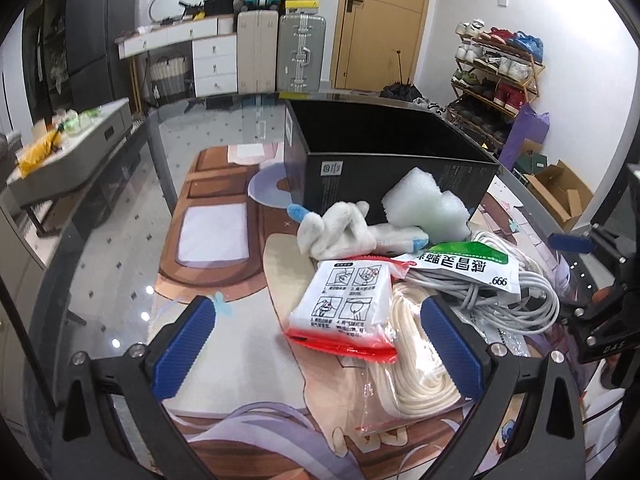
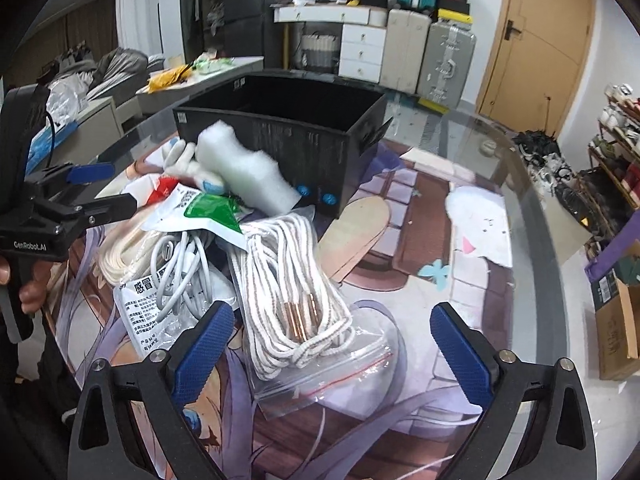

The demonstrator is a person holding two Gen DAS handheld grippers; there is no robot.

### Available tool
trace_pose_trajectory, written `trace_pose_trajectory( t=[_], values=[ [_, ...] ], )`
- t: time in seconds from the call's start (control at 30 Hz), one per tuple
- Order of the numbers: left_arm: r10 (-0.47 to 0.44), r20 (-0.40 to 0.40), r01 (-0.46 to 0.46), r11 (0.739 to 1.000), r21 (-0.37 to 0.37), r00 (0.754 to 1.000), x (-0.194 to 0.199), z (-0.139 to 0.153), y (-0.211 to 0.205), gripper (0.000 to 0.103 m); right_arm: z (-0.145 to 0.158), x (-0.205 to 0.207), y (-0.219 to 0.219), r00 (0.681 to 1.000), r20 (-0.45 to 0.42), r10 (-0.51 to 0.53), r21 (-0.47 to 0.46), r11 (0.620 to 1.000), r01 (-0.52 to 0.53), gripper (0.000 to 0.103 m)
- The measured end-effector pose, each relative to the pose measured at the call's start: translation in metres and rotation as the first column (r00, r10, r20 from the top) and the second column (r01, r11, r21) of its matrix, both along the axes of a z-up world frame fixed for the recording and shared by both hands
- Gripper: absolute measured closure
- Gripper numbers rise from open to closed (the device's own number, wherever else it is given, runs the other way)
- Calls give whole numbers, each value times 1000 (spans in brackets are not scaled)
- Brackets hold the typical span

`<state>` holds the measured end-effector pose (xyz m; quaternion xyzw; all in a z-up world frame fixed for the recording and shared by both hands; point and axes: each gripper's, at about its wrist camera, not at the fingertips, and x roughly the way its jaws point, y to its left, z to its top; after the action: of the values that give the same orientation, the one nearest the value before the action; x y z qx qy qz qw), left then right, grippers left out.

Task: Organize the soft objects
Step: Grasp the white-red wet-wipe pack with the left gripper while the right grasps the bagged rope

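Note:
A pile of soft items lies before an open black box (image 1: 392, 160) (image 2: 280, 128). It holds white foam (image 1: 424, 204) (image 2: 240, 168), a white plush toy (image 1: 344, 232) (image 2: 188, 164), a red-edged white packet (image 1: 344, 304), a green-and-white sachet (image 1: 472, 264) (image 2: 204, 208), a grey cable coil (image 1: 520, 296) (image 2: 180, 272), a cream cord bundle (image 1: 416, 368) and a bagged striped rope (image 2: 288, 280). My left gripper (image 1: 320, 348) is open around the red-edged packet's near end. My right gripper (image 2: 332, 348) is open around the rope bag.
Everything lies on a round glass table (image 1: 120, 248) with a printed mat (image 2: 440, 240). The right gripper's body shows at the right edge of the left wrist view (image 1: 600, 280); the left gripper's body shows at the left of the right wrist view (image 2: 48, 216).

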<state>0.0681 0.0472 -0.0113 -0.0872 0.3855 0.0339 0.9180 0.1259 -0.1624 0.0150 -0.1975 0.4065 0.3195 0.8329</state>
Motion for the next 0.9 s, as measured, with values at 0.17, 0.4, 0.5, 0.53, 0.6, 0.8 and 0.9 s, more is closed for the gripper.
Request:
trace_pose_trajectory(
  t=[0.17,0.4,0.5,0.53,0.6,0.8,0.9],
  values=[
    [-1,-24,-1,994,-109,1000,5,-5,13,0,-7,7,5,999,-40,31,1,1000,-31,15],
    [-12,-38,5,986,-166,999,12,-11,17,1,-13,16,11,996,-61,60,-7,998,-60,23],
    [-22,-35,16,985,-170,999,12,-12,16,3,-15,20,14,995,-61,75,-6,997,-75,28],
    [-30,-32,24,984,-177,999,13,-12,16,5,-15,22,15,995,-61,79,-1,997,-79,31],
    [-43,-20,38,981,-190,999,12,-12,17,12,-16,24,16,994,-63,89,5,996,-89,35],
    [-65,-5,62,973,-220,998,12,-10,17,40,-16,19,16,994,-56,96,14,995,-96,45],
    [-75,-2,73,971,-229,997,11,-11,17,50,-16,15,11,995,-52,85,16,996,-84,48]
  ],
)
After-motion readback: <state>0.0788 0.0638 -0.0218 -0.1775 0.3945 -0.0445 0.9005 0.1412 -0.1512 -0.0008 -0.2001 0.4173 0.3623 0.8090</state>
